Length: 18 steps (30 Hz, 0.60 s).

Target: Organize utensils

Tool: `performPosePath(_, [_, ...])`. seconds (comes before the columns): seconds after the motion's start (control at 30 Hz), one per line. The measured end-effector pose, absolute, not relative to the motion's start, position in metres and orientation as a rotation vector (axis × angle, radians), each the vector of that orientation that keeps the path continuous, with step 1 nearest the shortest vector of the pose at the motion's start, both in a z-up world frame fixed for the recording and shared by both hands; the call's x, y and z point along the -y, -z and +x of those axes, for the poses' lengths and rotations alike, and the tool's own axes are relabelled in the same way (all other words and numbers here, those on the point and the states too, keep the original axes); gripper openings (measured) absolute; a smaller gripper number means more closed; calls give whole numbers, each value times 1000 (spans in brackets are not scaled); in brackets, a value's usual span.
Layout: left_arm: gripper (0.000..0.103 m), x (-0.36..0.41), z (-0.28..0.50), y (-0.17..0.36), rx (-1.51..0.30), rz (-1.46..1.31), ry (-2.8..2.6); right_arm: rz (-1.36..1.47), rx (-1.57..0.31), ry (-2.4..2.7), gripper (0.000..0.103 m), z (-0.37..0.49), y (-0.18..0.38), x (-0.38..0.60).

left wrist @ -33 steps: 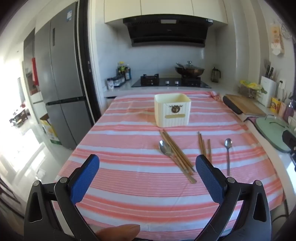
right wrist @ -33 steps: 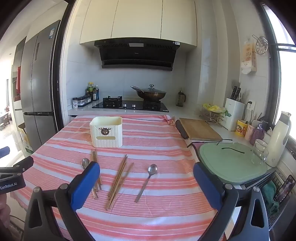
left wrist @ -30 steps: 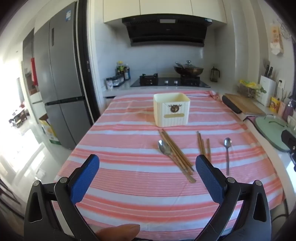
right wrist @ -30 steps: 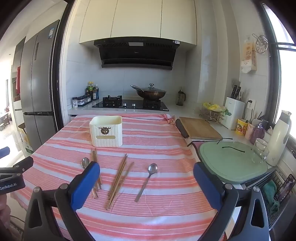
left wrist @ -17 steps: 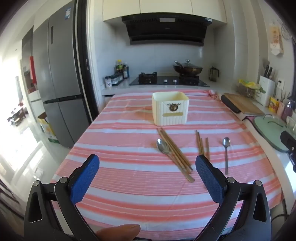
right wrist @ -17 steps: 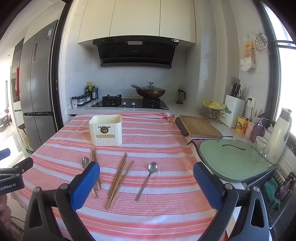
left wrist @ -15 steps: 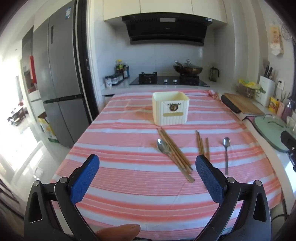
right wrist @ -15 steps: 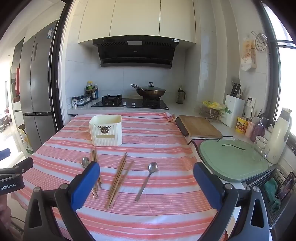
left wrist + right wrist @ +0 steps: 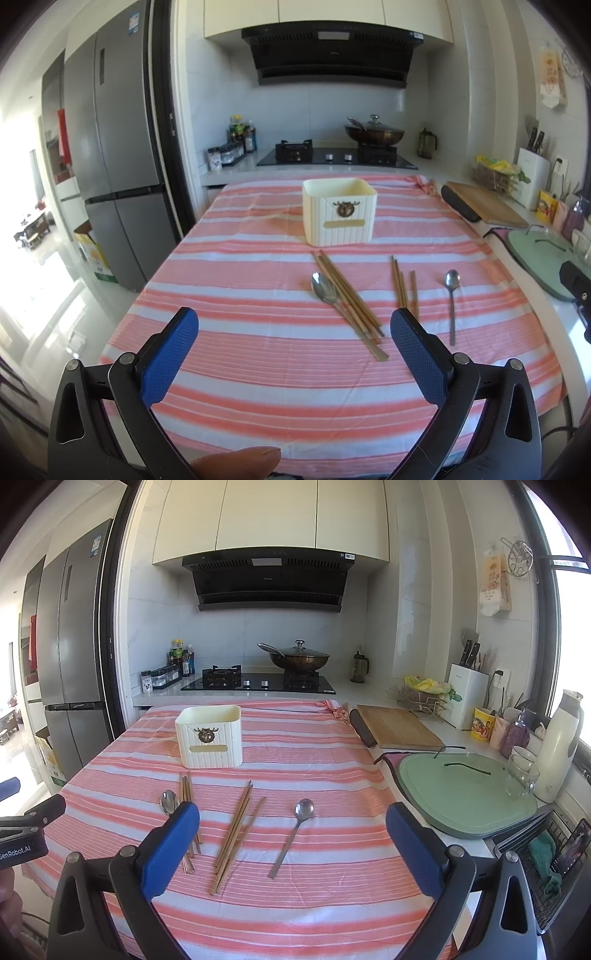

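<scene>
Left gripper (image 9: 291, 325) and right gripper (image 9: 291, 818), both spread wide and holding nothing, above the near edge of a striped tablecloth (image 9: 258, 354). Two spoons (image 9: 325, 290) (image 9: 300, 819) and two chopstick bundles (image 9: 354, 299) (image 9: 236, 827) lie loose before the cream utensil box (image 9: 339, 212), which stands mid-table.

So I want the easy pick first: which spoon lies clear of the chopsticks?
The right-hand spoon, alone on the cloth; the left spoon lies against a chopstick bundle.
</scene>
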State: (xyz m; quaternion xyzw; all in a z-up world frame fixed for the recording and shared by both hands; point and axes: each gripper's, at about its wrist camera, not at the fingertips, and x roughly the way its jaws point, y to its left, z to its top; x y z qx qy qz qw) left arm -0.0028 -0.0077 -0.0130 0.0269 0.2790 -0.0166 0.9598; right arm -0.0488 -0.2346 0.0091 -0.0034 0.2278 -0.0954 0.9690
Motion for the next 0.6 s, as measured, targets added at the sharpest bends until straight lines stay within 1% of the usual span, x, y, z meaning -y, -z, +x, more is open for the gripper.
performPosePath(0.6, [103,8,0,15,-581,49,31,-5,-473,190,103,-47,-9,237])
